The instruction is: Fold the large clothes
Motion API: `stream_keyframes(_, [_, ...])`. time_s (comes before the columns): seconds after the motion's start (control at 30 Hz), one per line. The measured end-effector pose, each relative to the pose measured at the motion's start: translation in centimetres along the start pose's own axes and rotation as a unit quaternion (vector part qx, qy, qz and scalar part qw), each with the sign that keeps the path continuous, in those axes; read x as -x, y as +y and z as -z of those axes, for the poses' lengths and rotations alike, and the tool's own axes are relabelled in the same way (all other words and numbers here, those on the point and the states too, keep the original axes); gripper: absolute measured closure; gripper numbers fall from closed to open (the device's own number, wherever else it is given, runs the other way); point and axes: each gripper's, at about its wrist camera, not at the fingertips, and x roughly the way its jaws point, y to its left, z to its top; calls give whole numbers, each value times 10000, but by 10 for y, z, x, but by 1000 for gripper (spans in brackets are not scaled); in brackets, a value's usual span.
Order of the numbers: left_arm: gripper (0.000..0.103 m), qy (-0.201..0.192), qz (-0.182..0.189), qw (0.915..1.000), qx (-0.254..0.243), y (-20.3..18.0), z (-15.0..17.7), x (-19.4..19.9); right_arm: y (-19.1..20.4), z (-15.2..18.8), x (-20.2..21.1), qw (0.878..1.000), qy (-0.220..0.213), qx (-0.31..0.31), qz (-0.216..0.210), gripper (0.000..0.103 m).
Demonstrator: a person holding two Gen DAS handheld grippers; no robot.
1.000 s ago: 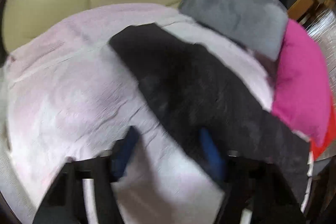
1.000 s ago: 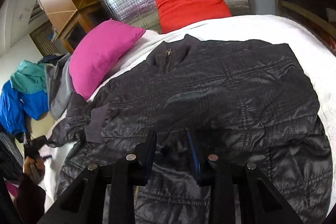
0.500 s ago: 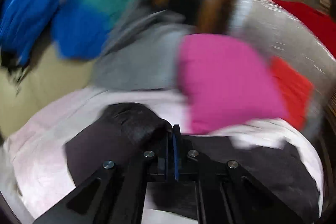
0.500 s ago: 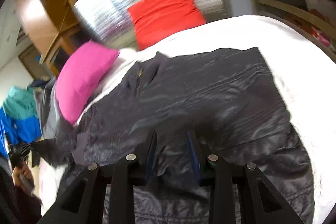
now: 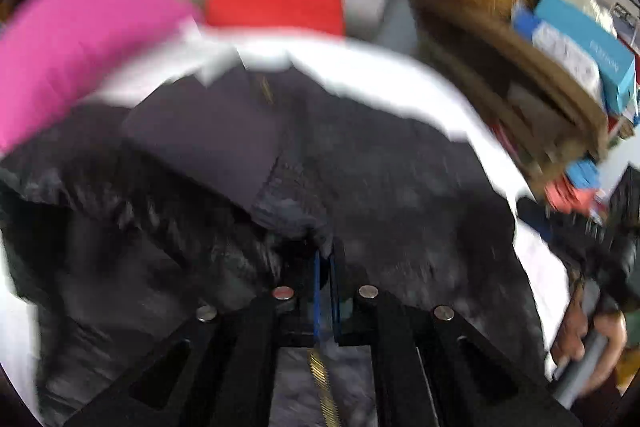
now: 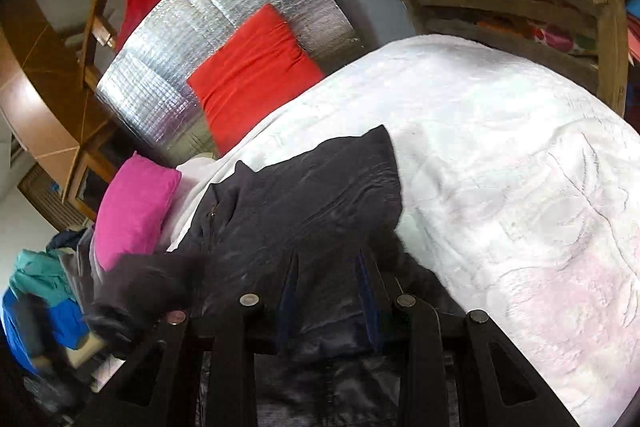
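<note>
Black, shiny and quilted, the jacket (image 6: 304, 211) is the landmark: it lies spread on the white bedcover (image 6: 520, 187), its collar and short zip pointing toward the head of the bed.

To the left of the jacket, in the right wrist view, a heap of blue and teal clothes (image 6: 36, 291) sits beyond the bed's edge. Just beside the jacket's left shoulder lies a pink pillow (image 6: 132, 211). Up and behind the collar, a red cushion (image 6: 252, 75) leans on a silver foil panel (image 6: 208, 39). Right of the jacket the bedcover is bare, and past it stand wooden shelves (image 6: 520, 7).

The left gripper (image 5: 325, 263) shows in its own blurred view with the two blue pads nearly pressed together. A bunched fold of the jacket (image 5: 280, 167) is pinched at the tips, and the cloth rises from the bed toward them; a strip of gold zipper teeth (image 5: 322, 383) hangs below the fingers.

The right gripper (image 6: 326, 267) sits over the jacket's near edge, at a narrow-to-middling gap, and its jaws are opening. A band of the black cloth lies between its blue fingers (image 6: 366, 291), draping over the frame; whether the pads press on it I cannot tell. At the far right of the left wrist view, beside the jacket's hem, the person's right hand (image 5: 588, 339) grips a grey handle.
</note>
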Motion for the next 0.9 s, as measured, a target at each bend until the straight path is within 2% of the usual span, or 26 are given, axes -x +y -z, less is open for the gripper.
stream_keyframes(0.03, [96,254,94,9996,38,0,4,-5,-2,0,-1,10000,39,-71,2,51])
stream_keyframes(0.07, [96,380,187,9991,41,1,8,-3,-4,-1,-1,9998,60,-160,-47,41])
stream_keyframes(0.1, [95,372,269,9989,8,6,11,3,-5,0,-1,9997,53,-207,-95,29])
stream_keyframes(0.17, [92,112,432,9990,-93,13,17,31,0,0,-2,9997,71,-157,-158,29])
stream_keyframes(0.27, [62,-556,361,9976,-173,26,15,84,19,5,-5,9988,169,190,-420,29])
stream_keyframes(0.3, [47,-833,230,9961,-159,35,13,102,33,9,-5,9976,199,447,-495,29])
stream_keyframes(0.33, [39,-1052,108,9943,-103,46,9,115,44,13,-6,9961,217,666,-534,29])
stream_keyframes(0.37, [37,-1287,-91,9916,21,61,9,129,57,18,-7,9936,244,926,-597,29])
stream_keyframes(0.43, [37,-1536,-491,9862,376,95,5,141,88,32,-12,9854,321,1541,-656,29])
stream_keyframes(0.5, [37,-1546,-838,9809,834,134,3,135,120,48,-25,9742,481,2100,-672,29])
stream_keyframes(0.57, [37,-1234,-1203,9764,1302,169,1,117,142,56,-39,9673,581,2379,-662,29])
stream_keyframes(0.63, [42,-940,-1548,9716,1524,192,-2,100,164,57,-56,9659,669,2390,-732,29])
stream_keyframes(0.73, [53,-495,-1547,9733,1622,209,-6,80,189,58,-90,9633,927,2448,-588,21])
stream_keyframes(0.83, [57,-328,-1435,9765,1573,204,-7,65,207,76,-130,9472,1479,2829,-296,21])
stream_keyframes(0.9, [59,-200,-1534,9798,1270,195,-11,55,214,89,-147,9366,1423,3198,195,20])
